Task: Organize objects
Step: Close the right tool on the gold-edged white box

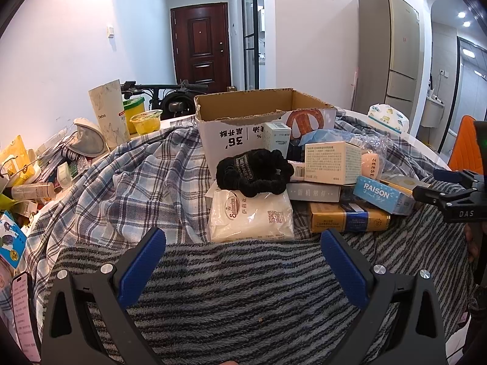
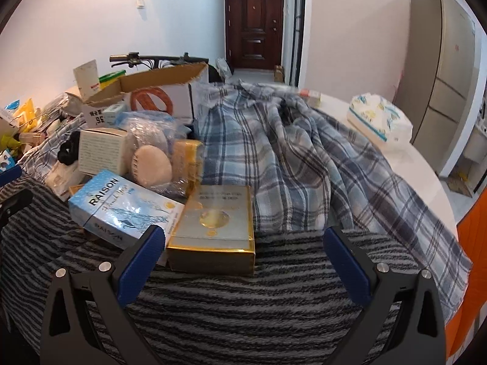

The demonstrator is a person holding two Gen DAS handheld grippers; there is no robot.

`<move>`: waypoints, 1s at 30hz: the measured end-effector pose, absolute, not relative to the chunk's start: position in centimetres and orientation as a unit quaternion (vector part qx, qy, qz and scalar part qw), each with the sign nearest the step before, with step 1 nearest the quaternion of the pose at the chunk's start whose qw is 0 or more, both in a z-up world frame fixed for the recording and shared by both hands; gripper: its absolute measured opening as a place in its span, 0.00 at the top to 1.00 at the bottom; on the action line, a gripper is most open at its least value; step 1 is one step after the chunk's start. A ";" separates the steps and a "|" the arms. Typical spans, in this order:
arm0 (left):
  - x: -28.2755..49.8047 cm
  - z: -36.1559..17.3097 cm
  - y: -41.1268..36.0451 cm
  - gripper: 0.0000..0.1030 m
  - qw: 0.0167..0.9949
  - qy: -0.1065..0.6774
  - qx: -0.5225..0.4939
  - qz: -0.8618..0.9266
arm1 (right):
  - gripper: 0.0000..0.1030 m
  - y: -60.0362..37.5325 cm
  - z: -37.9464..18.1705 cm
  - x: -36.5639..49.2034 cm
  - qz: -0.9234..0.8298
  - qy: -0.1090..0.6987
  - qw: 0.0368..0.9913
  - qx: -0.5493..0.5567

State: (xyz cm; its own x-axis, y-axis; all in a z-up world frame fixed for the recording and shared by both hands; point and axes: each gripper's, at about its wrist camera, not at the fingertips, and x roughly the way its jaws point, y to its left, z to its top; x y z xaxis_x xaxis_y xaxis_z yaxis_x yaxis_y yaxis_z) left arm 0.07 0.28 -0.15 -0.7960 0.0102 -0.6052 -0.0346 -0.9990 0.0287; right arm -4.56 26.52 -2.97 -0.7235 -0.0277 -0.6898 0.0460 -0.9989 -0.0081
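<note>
An open cardboard box (image 1: 243, 115) stands at the back of a pile of small items on a plaid cloth (image 1: 137, 182). In front of it lie a black scrunchie (image 1: 254, 172), a white Saiterlya packet (image 1: 251, 217), a blue RAISON box (image 1: 380, 196) and a gold-edged box (image 2: 213, 228). My left gripper (image 1: 243, 243) is open and empty, just short of the white packet. My right gripper (image 2: 243, 240) is open and empty, with the gold-edged box by its left finger. From the left wrist view the right gripper (image 1: 438, 191) shows at the right edge.
A striped fleece (image 1: 243, 298) covers the near table. Clutter, a tall Debo carton (image 1: 108, 112) and a yellow cup (image 1: 146, 121) sit at the left. A tissue pack (image 2: 379, 120) lies on the bare white table (image 2: 426, 164) at right. An orange chair (image 2: 474, 243) stands beyond the edge.
</note>
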 end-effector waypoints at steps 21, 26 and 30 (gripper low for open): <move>0.0 -0.1 -0.2 0.00 0.013 0.015 -0.320 0.947 | 0.39 25.5 -4.5 -5.7 -0.910 0.018 0.048 0.411; -0.1 -0.2 -0.2 0.00 0.014 0.016 -0.320 0.947 | 0.46 26.4 -4.5 -5.9 -0.908 -0.016 0.075 0.412; -0.1 -0.2 -0.2 0.00 0.014 0.015 -0.319 0.947 | 0.46 26.4 -4.1 -5.3 -0.917 -0.015 0.073 0.392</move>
